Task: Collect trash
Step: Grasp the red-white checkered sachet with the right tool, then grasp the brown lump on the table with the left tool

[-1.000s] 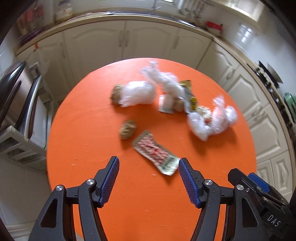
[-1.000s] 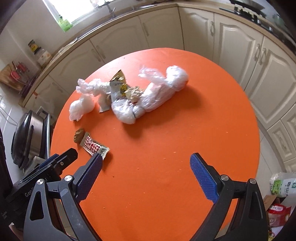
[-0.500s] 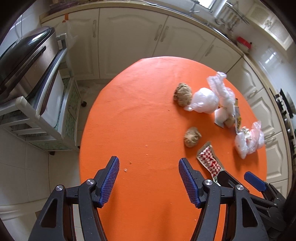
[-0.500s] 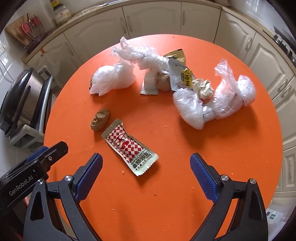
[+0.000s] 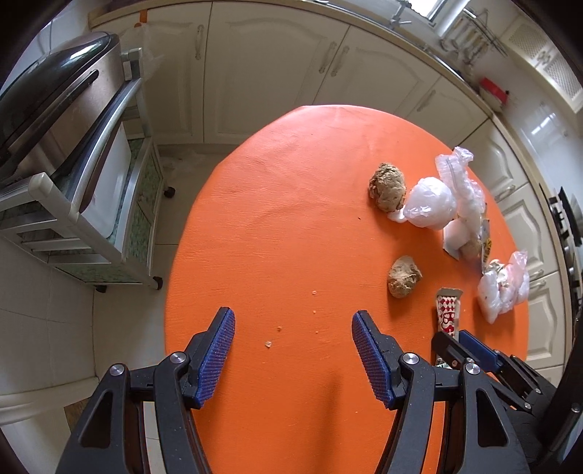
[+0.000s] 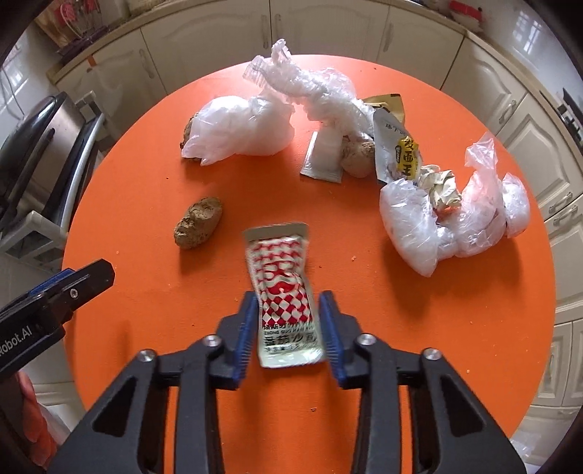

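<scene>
Trash lies on a round orange table (image 6: pixel 455 328). My right gripper (image 6: pixel 288 322) has its jaws narrowed around a red-and-white checked sachet (image 6: pixel 282 288), one pad on each side of its lower half; the sachet still lies on the table. The sachet also shows in the left wrist view (image 5: pixel 448 313). My left gripper (image 5: pixel 291 350) is open and empty above bare table at the left side. A brown lump (image 6: pixel 198 222) lies left of the sachet. White plastic bags (image 6: pixel 244 127), wrappers (image 6: pixel 399 149) and a clear bag bundle (image 6: pixel 452 222) lie further back.
A second brown lump (image 5: pixel 388 186) sits beside a white bag (image 5: pixel 430 204). A metal cart with an appliance (image 5: pixel 62 120) stands left of the table. White kitchen cabinets (image 6: pixel 328 29) ring the room. Small crumbs (image 5: pixel 278 328) dot the table.
My right gripper has moved forward over the checked sachet and its jaws have narrowed around it. My left gripper has swung a little further left and stays open.
</scene>
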`<action>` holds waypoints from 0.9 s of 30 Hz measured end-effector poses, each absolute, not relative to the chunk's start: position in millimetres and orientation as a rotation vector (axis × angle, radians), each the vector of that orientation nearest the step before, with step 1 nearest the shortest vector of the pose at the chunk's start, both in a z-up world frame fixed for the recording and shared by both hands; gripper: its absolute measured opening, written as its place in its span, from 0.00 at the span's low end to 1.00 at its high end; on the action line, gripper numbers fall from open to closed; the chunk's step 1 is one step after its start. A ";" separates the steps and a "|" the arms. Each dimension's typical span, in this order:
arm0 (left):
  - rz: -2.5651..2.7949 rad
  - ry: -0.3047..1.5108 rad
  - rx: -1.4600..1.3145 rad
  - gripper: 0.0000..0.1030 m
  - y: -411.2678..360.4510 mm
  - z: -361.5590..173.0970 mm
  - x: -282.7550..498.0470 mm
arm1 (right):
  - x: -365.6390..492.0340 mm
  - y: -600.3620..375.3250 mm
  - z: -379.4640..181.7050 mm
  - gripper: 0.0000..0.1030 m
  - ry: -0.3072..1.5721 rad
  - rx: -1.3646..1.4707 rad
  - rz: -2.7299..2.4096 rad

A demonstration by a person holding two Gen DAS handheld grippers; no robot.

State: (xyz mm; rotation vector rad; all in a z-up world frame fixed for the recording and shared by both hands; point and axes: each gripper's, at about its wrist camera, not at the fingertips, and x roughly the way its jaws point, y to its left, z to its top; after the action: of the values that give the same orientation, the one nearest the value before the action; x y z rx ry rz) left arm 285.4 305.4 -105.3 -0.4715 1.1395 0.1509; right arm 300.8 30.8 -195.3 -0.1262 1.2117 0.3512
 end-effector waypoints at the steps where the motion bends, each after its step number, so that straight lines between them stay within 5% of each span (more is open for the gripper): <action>1: 0.144 1.141 -0.468 0.61 303.1 -105.4 287.5 | 302.2 28.5 -195.3 0.26 1.215 -0.111 0.361; 23: 0.051 1.143 -0.317 0.58 242.7 -121.1 378.3 | 338.5 -21.0 -174.0 0.20 1.187 0.077 0.389; 24: 0.045 1.142 -0.296 0.56 238.2 -122.9 379.1 | 341.3 -22.2 -175.0 0.20 1.191 0.087 0.393; 27: 0.007 1.131 -0.249 0.24 224.0 -126.3 382.5 | 347.2 -23.4 -177.6 0.20 1.198 0.106 0.400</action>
State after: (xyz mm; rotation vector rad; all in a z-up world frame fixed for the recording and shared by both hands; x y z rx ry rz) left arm 382.5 224.0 -126.3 -0.2489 1.1309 0.0071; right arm 347.2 -23.4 -177.6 0.1059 1.1975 0.3995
